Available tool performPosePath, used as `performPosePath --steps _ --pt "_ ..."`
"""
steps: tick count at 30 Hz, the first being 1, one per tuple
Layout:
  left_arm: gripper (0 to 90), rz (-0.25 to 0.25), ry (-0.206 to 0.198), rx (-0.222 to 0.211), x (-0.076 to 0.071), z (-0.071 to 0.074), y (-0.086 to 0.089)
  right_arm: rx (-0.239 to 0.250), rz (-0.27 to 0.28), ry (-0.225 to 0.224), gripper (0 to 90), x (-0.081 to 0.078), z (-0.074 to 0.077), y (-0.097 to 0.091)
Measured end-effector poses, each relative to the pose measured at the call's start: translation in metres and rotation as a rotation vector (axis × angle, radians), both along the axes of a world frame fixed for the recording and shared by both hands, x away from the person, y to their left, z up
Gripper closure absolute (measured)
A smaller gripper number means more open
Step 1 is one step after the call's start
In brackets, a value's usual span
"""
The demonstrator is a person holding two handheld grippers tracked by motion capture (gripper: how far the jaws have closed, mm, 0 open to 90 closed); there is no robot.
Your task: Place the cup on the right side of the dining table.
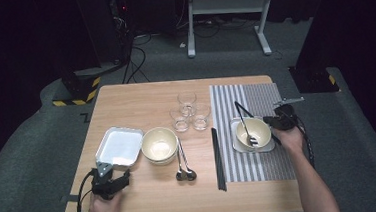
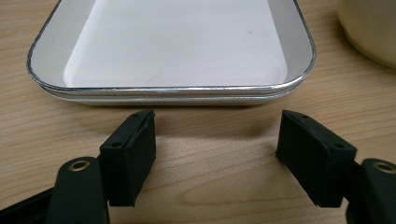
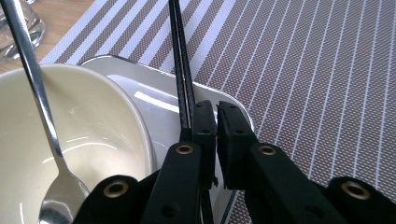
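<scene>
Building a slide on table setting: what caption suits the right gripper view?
Right gripper, jaws nearly shut, beside black chopsticks over the tray holding a cream bowl and spoon.

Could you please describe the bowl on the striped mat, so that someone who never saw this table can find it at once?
Look at the grey striped placemat on the right part of the wooden table. Near its middle lies a small white tray, and the cream bowl stands on it. Unlike the other cream bowl, which stands on bare wood, this one holds a metal spoon.
</scene>
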State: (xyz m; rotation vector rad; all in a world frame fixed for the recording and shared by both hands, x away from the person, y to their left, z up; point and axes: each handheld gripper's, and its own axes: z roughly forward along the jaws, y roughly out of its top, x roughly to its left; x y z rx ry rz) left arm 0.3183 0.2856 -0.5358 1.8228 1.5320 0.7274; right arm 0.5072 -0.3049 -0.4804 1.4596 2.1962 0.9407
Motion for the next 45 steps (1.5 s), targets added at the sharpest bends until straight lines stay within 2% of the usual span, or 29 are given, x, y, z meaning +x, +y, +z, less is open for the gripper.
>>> performPosePath --steps 7,14,20,26,31,36,45 --pt "27.9 -0.001 0.001 -0.001 0.000 0.000 0.000 0.003 -0.032 -0.033 83.0 -0.008 0.010 0.003" --pt "27.4 -0.004 0.001 0.000 0.000 0.000 0.000 -0.001 -0.066 -0.067 79.7 -0.021 0.020 0.006" --pt "27.0 -0.007 0.002 -0.001 0.000 0.000 0.000 0.028 -0.093 -0.068 76.0 -0.033 0.023 0.008" --pt "26.9 -0.012 0.002 0.001 0.000 0.000 0.000 0.016 -0.075 -0.102 72.5 -0.046 0.030 0.014" --pt "26.7 -0.016 0.002 0.000 0.000 0.000 0.000 0.040 -0.075 -0.098 66.3 -0.054 0.032 0.016" --pt "26.6 -0.022 0.005 0.002 0.000 0.000 0.000 0.055 -0.067 -0.115 62.0 -0.064 0.031 0.020" --pt "26.6 -0.030 0.004 0.001 0.000 0.000 0.000 0.095 -0.046 -0.136 61.1 -0.083 0.032 0.029"
